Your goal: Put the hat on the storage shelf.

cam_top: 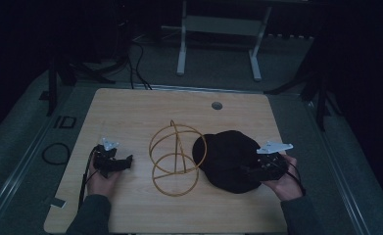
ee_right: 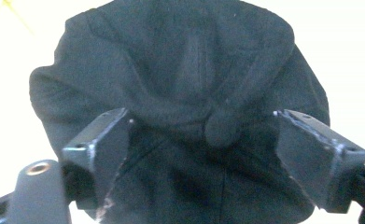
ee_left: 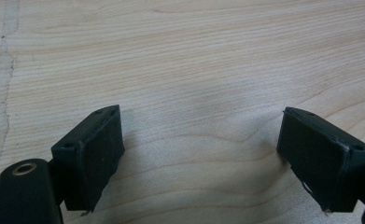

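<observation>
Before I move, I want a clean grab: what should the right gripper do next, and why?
Probably close the right gripper on the black hat: its jaws stand open with a raised fold of the cloth between them, so a small squeeze should catch it.

Matt black cloth hat (ee_right: 180, 84); seemingly wooden table (ee_left: 194, 56).

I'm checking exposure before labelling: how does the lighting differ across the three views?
High view: dim, surroundings near black. Right gripper view: table blown out white around the black hat. Left gripper view: evenly lit, wood grain sharp, soft shadows beside the open jaws.
</observation>
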